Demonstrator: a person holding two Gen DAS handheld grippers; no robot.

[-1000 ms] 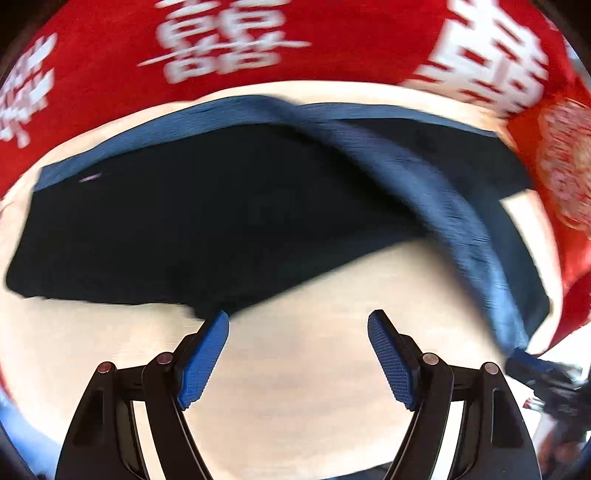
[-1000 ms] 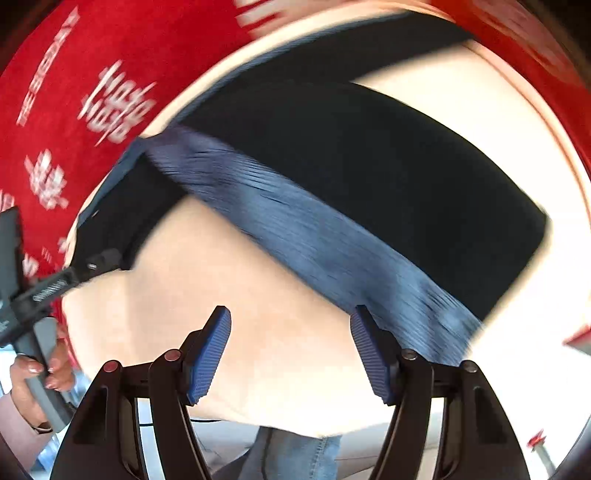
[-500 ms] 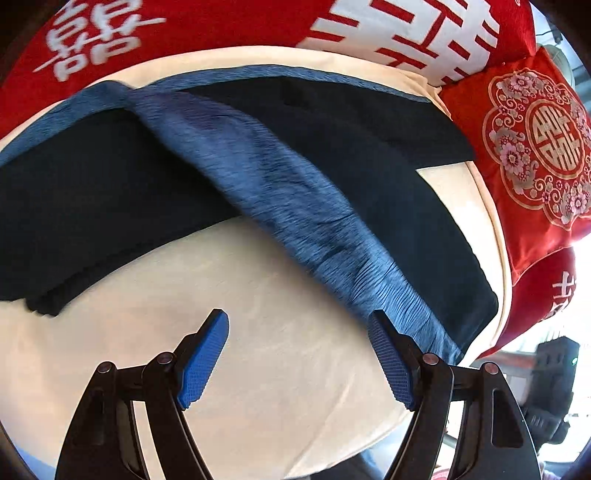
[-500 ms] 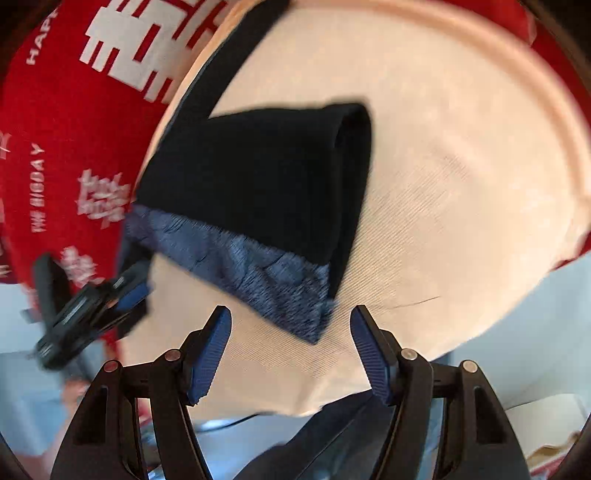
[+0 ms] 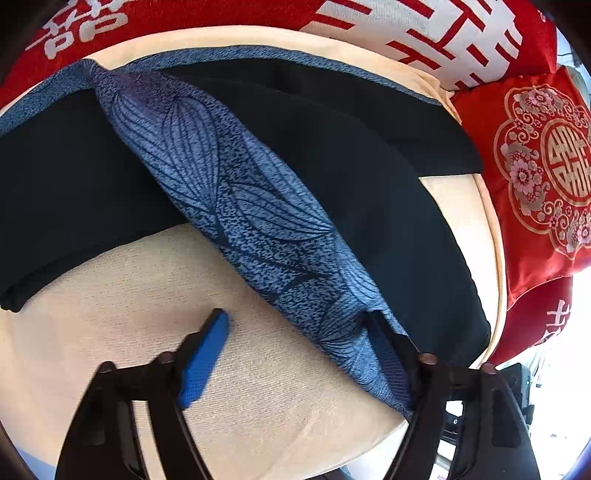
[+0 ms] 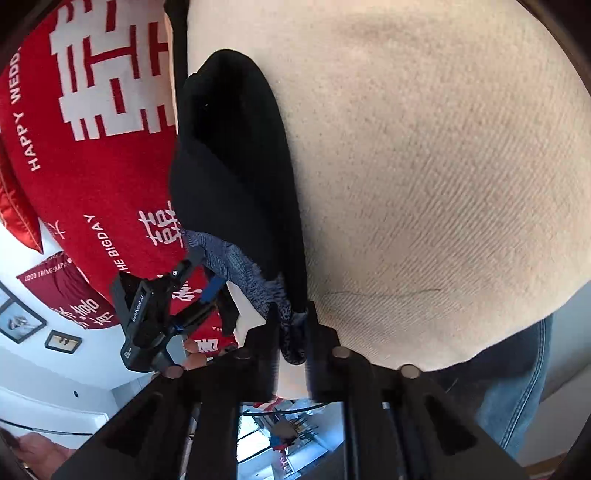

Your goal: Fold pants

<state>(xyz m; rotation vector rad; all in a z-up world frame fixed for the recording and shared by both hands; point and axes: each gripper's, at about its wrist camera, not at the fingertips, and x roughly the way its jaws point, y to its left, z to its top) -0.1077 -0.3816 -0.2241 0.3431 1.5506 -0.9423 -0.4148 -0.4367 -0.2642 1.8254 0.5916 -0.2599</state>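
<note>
Dark navy pants (image 5: 362, 177) with a blue leaf-patterned waistband (image 5: 236, 192) lie on a cream cushion (image 5: 147, 295). My left gripper (image 5: 295, 343) is open over the cushion's front; its right finger touches the near end of the waistband, its left finger (image 5: 203, 354) rests over bare cushion. In the right wrist view the pants (image 6: 236, 177) run away along the cushion (image 6: 424, 166). My right gripper (image 6: 291, 332) is shut on the waistband's corner (image 6: 288, 314). The left gripper (image 6: 155, 306) shows beside it at the left.
Red cushions with white characters (image 5: 424, 33) line the back, and an embroidered red one (image 5: 546, 177) stands at the right. The cushion's front edge (image 5: 314, 454) is near. A person's jeans (image 6: 517, 387) show below the cushion's edge.
My right gripper has closed on the waistband corner. My left gripper has moved in to the waistband's other end, still open.
</note>
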